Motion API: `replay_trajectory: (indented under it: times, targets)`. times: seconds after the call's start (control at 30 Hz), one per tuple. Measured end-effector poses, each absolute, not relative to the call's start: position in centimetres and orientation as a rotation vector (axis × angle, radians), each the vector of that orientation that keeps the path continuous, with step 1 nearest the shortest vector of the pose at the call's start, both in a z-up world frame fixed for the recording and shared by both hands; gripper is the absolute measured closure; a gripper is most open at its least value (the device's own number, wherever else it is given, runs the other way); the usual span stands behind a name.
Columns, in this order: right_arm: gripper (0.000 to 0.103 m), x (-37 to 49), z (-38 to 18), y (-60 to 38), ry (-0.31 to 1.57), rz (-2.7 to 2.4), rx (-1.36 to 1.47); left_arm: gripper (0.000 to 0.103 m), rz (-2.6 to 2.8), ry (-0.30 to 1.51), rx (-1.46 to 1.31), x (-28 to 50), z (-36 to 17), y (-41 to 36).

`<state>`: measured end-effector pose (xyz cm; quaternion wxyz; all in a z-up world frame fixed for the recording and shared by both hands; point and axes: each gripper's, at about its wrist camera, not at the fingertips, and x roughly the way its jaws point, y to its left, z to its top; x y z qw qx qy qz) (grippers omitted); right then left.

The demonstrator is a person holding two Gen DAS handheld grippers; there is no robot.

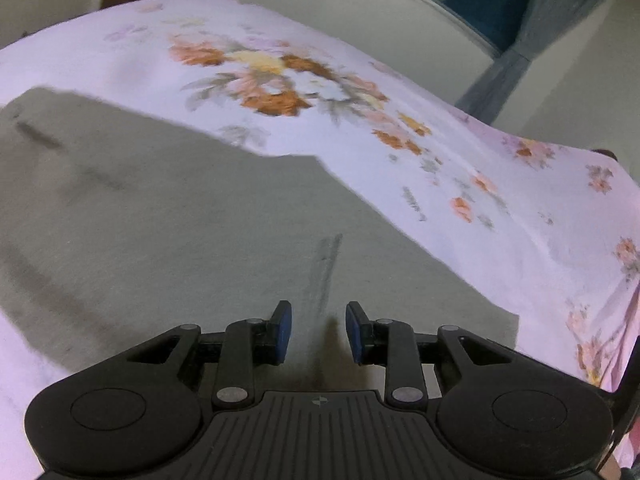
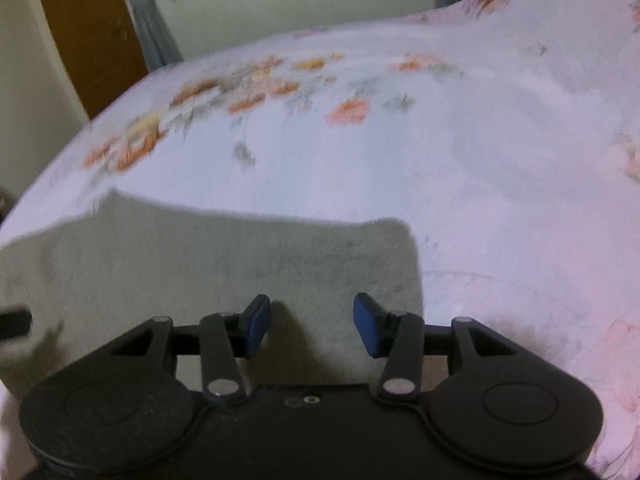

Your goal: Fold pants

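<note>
The grey pants lie flat on a floral bedsheet. In the left wrist view they fill the lower left, with a dark seam line just ahead of my left gripper, which is open and empty just above the fabric. In the right wrist view the pants lie in the lower left, one rounded corner at the right. My right gripper is open and empty over that end of the pants. A black part, probably the other gripper, shows at the left edge.
The pale bedsheet with orange flowers spreads beyond the pants. Behind the bed are a cream wall, a window with grey curtains and a brown door.
</note>
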<state>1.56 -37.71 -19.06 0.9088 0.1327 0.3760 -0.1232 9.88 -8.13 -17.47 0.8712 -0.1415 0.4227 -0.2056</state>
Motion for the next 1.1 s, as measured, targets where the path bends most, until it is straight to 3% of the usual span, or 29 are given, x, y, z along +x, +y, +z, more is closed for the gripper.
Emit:
replay_trajectory:
  times: [0.13, 0.2, 0.3, 1.1]
  targets:
    - [0.054, 1.7, -17.7, -37.5, 0.731, -0.256, 0.293, 0.074, -0.539, 0.923, -0.242, 11.6, -17.7, -12.7]
    - [0.047, 2.2, -17.6, -37.5, 0.728, -0.265, 0.283, 0.074, -0.554, 0.951, -0.201, 12.6, -18.5, -15.0]
    - [0.045, 3.3, -19.3, -37.6, 0.804, -0.268, 0.263, 0.074, -0.528, 0.978, -0.141, 13.5, -20.1, -16.7]
    - [0.038, -1.6, -19.6, -30.1, 0.817, -0.17, 0.155, 0.074, -0.564, 0.935, -0.078, 5.4, -19.0, -12.4]
